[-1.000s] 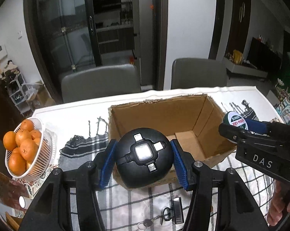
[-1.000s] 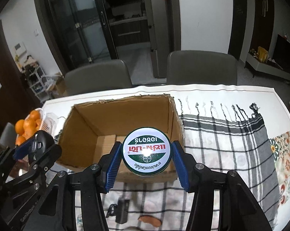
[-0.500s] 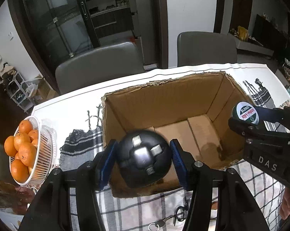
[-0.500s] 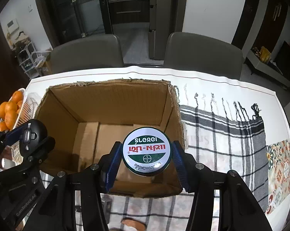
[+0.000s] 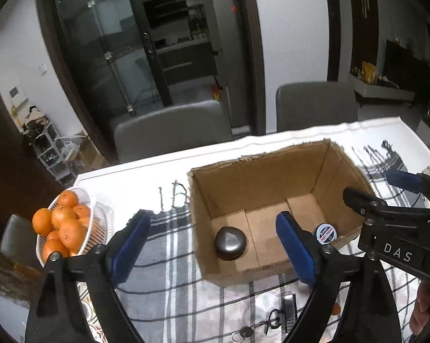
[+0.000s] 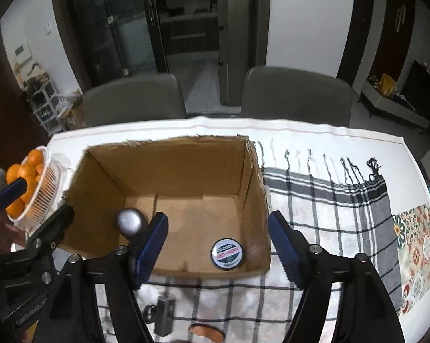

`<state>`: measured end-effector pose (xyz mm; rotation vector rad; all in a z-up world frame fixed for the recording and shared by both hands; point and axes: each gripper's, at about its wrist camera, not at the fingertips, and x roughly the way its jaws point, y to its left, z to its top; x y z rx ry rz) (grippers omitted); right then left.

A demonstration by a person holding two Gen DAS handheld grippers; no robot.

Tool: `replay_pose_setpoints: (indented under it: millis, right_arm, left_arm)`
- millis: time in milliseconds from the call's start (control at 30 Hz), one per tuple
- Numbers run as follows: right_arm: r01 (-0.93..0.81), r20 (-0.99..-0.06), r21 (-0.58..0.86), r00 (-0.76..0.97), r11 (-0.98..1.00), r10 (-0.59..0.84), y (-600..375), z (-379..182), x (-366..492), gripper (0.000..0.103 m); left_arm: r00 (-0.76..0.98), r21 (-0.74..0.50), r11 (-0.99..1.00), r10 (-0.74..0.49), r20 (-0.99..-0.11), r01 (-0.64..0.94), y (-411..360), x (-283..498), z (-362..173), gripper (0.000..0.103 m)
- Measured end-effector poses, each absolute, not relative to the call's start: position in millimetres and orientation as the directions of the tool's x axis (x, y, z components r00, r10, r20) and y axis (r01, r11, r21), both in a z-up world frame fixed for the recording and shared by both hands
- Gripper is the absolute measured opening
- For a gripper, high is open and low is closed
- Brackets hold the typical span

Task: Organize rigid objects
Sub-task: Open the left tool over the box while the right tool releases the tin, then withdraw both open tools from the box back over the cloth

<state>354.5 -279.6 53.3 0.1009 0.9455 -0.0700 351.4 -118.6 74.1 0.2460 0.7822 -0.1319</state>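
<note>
An open cardboard box (image 5: 260,188) (image 6: 169,168) stands on the checked cloth. A black ball-shaped gadget (image 5: 230,243) (image 6: 130,223) lies on the box floor at its left. A round green and white tin (image 6: 228,253) (image 5: 325,233) lies on the box floor at its right front corner. My left gripper (image 5: 213,247) is open and empty above the box's front left. My right gripper (image 6: 218,247) is open and empty above the box's front right, over the tin.
A white basket of oranges (image 5: 65,225) (image 6: 29,181) stands left of the box. A black key fob with keys (image 5: 286,311) (image 6: 165,311) and a small orange piece (image 6: 206,330) lie on the cloth in front of the box. Two grey chairs (image 6: 295,94) stand behind the table.
Both grippers opened and let go. The black gadget and the tin dropped from the jaws onto the box floor.
</note>
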Motion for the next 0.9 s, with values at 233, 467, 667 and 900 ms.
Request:
replay_pose_setpoints:
  millis: [233, 467, 667, 900]
  right_arm:
    - [0.143, -0.751, 0.044, 0.657, 0.989, -0.061, -269, 82, 320, 0.079]
    - [0.131, -0.704, 0.063, 0.709, 0.989, -0.049, -250, 93, 281, 0.082]
    - [0.113, -0.668, 0.050, 0.743, 0.992, -0.051, -233, 95, 249, 0.082]
    - [0.100, -0.645, 0.035, 0.762, 0.994, -0.054, -213, 92, 211, 0.082]
  left_arm:
    - [0.751, 0.141, 0.980, -0.014, -0.660, 0.142, -96, 320, 97, 0.097]
    - [0.794, 0.135, 0.986, 0.007, -0.608, 0.095, -72, 276, 107, 0.099]
    - [0.806, 0.130, 0.988, 0.012, -0.592, 0.081, -54, 242, 105, 0.100]
    - [0.808, 0.100, 0.992, -0.003, -0.590, 0.076, -35, 207, 95, 0.100]
